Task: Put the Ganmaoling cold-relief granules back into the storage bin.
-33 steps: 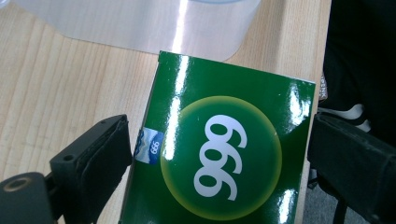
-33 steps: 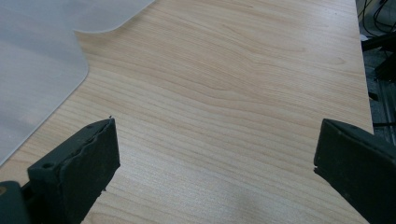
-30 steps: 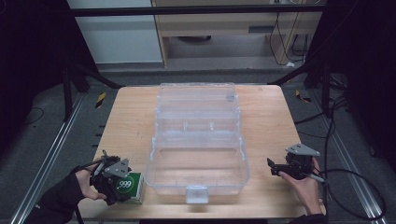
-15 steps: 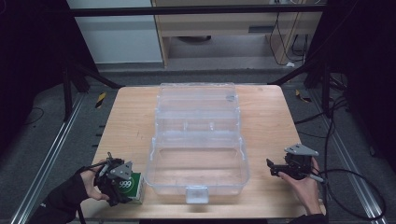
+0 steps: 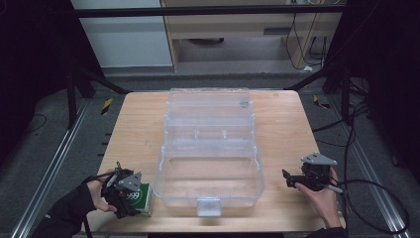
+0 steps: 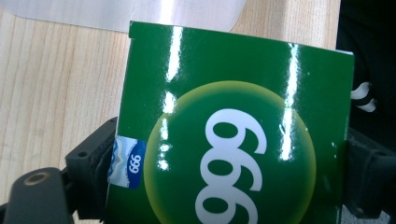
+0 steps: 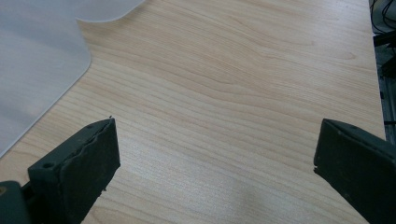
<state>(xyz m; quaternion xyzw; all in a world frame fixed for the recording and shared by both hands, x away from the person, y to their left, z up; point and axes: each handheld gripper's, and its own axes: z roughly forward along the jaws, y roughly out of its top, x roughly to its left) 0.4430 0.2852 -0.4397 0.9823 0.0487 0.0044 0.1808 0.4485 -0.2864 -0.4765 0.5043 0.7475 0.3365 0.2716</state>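
Black left tool [image 5: 130, 197], grey three-cornered top plate; black cable trails from right tool [image 5: 289, 179]; dark sleeves

Over the last second the left claw [image 5: 130, 197] has slid toward the table's near edge and settled over the glossy green cardboard box [image 5: 139, 199] at the near left corner; its jaws now sit against the box's two sides, where before it lay just beside the box.

Left gripper [image 5: 130, 196] low at the near left with jaws clamped, right gripper [image 5: 288, 179] near right, jaws wide apart.
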